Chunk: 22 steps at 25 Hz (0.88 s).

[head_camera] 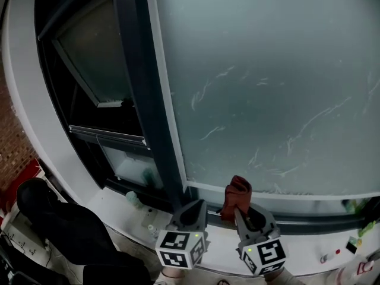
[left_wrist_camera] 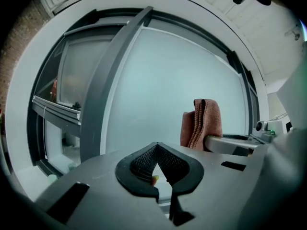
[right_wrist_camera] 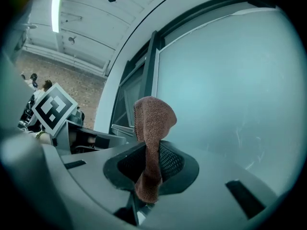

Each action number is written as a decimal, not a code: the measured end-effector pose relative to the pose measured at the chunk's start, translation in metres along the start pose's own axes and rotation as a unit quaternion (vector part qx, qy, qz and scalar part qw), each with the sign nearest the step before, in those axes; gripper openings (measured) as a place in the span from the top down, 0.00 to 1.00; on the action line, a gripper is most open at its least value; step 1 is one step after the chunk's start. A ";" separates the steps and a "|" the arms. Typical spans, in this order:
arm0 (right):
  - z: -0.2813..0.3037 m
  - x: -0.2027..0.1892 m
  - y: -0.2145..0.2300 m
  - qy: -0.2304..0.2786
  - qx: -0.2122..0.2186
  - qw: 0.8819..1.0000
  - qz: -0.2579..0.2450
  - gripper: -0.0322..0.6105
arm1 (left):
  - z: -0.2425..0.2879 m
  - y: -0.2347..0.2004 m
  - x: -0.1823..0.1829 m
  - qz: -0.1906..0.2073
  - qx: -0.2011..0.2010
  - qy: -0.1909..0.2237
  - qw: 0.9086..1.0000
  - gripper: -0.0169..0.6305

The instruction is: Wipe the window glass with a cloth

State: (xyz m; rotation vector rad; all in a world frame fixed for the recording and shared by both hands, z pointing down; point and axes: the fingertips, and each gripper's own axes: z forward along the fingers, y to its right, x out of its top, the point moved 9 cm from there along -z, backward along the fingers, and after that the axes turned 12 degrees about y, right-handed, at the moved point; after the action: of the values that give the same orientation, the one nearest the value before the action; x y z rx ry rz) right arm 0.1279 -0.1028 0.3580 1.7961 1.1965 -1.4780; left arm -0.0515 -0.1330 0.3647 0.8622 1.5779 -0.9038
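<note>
The window glass [head_camera: 267, 88] is a large frosted pane with pale smear marks across its lower half. A reddish-brown cloth [head_camera: 238, 192] sticks up folded from my right gripper [head_camera: 242, 214], which is shut on it just in front of the pane's bottom edge. In the right gripper view the cloth [right_wrist_camera: 152, 121] rises between the jaws of the right gripper [right_wrist_camera: 152, 147] against the glass [right_wrist_camera: 230, 80]. My left gripper [head_camera: 191, 211] sits beside it to the left, shut and holding nothing. The left gripper view shows the left gripper [left_wrist_camera: 156, 146], the cloth [left_wrist_camera: 201, 123] and the glass [left_wrist_camera: 168, 80].
A dark vertical frame bar [head_camera: 148, 100] divides the pane from a tilted side sash [head_camera: 89, 52] on the left. A white sill [head_camera: 119, 209] runs below, with small items at its right end [head_camera: 356, 242]. A dark bulky object [head_camera: 65, 224] lies at lower left.
</note>
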 end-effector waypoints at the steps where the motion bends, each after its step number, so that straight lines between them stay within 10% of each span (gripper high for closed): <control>1: 0.007 0.001 0.008 0.001 0.008 1.000 -0.008 0.88 | 0.009 0.000 0.001 0.003 0.002 0.002 1.000 0.97; 22: 0.130 0.004 0.059 0.022 0.067 0.995 -0.065 0.88 | 0.112 -0.043 0.023 0.030 0.019 0.009 0.999 0.97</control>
State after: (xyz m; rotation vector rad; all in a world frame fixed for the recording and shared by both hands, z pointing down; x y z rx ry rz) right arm 0.1149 -0.2369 0.3116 1.8776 1.2852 -1.6354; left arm -0.0451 -0.2502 0.3315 0.9422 1.5475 -0.8873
